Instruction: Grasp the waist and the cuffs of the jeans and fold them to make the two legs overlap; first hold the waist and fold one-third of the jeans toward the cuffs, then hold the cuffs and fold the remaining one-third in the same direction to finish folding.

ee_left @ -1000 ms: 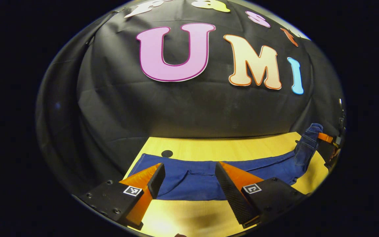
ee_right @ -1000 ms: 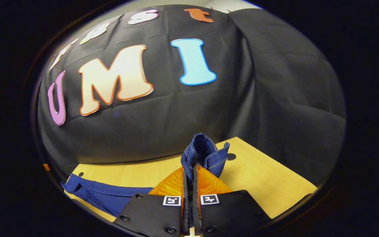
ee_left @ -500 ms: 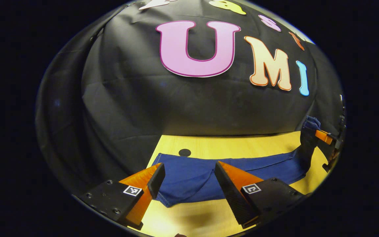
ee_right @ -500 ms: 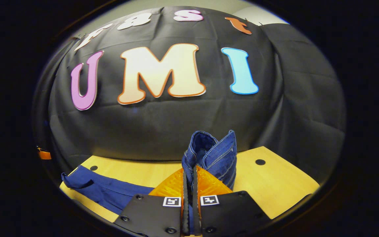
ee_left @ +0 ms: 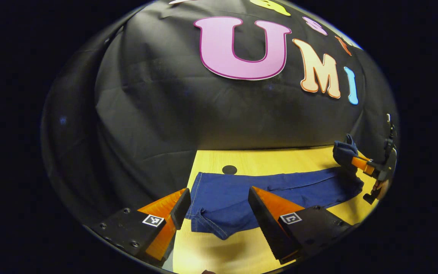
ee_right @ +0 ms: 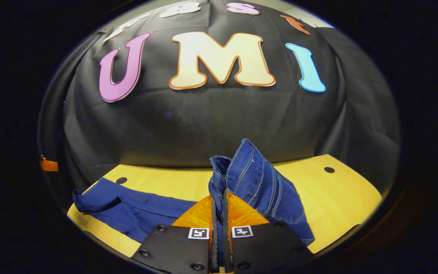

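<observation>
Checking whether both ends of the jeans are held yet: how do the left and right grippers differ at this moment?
The left gripper has its jaws wide apart and holds nothing; the right gripper has its jaws shut on the jeans. The left gripper hovers over the jeans end lying flat on the table; the right gripper has its end raised off the table. Both have orange fingers and black bodies.

Overhead light; worktop [ee_left: 280, 160] bright yellow, mild glare at its near edge. Soft shadow under the fingers [ee_left: 264, 213]. Strong fisheye bending at the rims. Focus sharp, no motion blur.
</observation>
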